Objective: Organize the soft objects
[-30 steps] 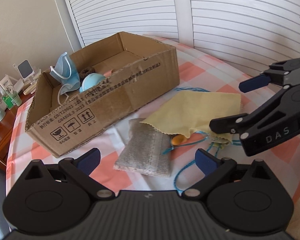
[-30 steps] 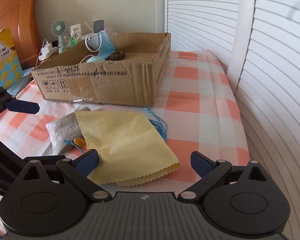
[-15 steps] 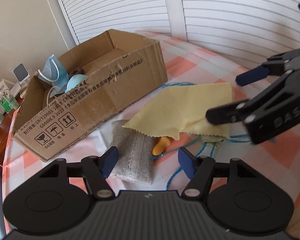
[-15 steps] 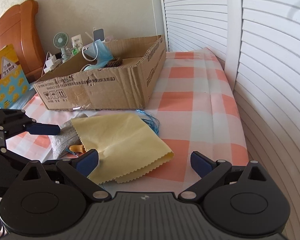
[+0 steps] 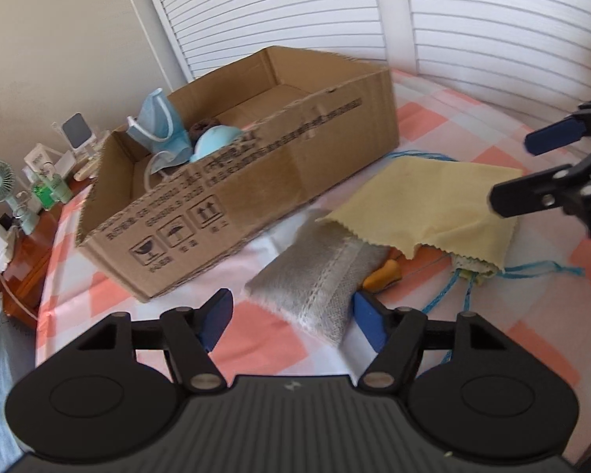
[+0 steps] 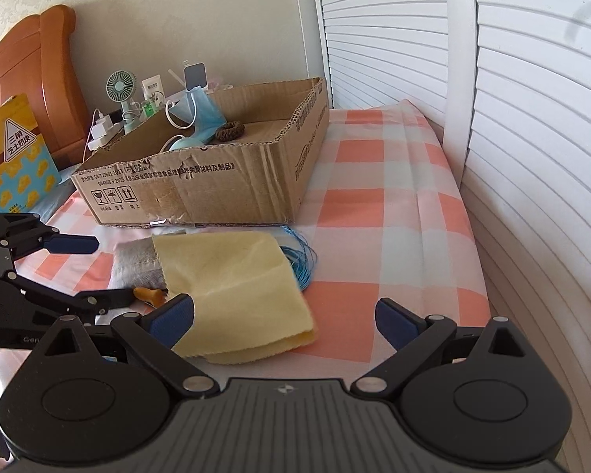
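Observation:
A grey woven pouch (image 5: 319, 276) lies on the checked cloth in front of a cardboard box (image 5: 256, 181). My left gripper (image 5: 291, 317) is open, its pads on either side of the pouch's near end. A folded yellow cloth (image 5: 429, 205) lies partly over the pouch; it also shows in the right wrist view (image 6: 232, 287). My right gripper (image 6: 283, 315) is open and empty just above the yellow cloth's near edge. The box (image 6: 216, 181) holds a blue face mask (image 6: 199, 112), a brown hair tie (image 6: 229, 131) and a pale blue round thing (image 5: 216, 142).
Blue string (image 6: 301, 260) lies beside the yellow cloth, and an orange item (image 5: 382, 276) pokes out under it. A fan (image 6: 120, 86), chargers and small bottles stand on a bedside stand behind the box. White shutters (image 6: 532, 157) line the right side.
My left gripper has narrowed its opening and moved forward and down to the grey pouch. My right gripper has drawn back a little over the yellow cloth.

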The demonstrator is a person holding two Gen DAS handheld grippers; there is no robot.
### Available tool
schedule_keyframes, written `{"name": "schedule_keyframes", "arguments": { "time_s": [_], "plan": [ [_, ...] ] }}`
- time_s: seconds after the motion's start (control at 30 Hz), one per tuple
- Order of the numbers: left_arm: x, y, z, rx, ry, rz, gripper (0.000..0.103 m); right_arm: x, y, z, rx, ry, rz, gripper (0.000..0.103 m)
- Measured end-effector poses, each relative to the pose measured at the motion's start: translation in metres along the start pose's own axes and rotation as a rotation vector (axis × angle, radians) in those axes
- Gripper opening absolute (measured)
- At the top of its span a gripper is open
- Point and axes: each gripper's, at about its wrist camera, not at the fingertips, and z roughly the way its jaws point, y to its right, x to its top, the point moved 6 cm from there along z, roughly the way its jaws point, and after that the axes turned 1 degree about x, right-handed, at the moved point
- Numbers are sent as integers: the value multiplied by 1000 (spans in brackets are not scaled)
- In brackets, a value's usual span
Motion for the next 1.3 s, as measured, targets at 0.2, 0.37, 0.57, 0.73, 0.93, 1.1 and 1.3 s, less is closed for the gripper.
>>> {"name": "schedule_keyframes", "arguments": {
  "time_s": [0.2, 0.37, 0.57, 0.73, 0.93, 1.1, 1.3],
  "plan": [
    [-5, -21, 3, 53, -17, -30, 69, 1, -8, -1, -2, 0, -9, 100],
    [-4, -16, -11, 53, -1, -32, 62, 1, -8, -2, -7, 3, -10, 100],
    [6, 2, -27, -59, 20, -97, 40, -2, -2, 1, -20, -5, 1, 100],
    [7, 17, -17, -143, -21, -182, 36, -5, 6, 1, -26, -9, 29, 100],
    [3, 16, -1, -142, -71, -267, 36, -7, 11, 4, -19, -13, 46, 100],
    [6, 11, 4, -134, -70, -302, 35, -8, 8, 7, -16, -19, 37, 100],
    [10, 11, 7, -118, -67, -322, 31, -8, 6, 5, -18, -18, 32, 100]
  ]
}}
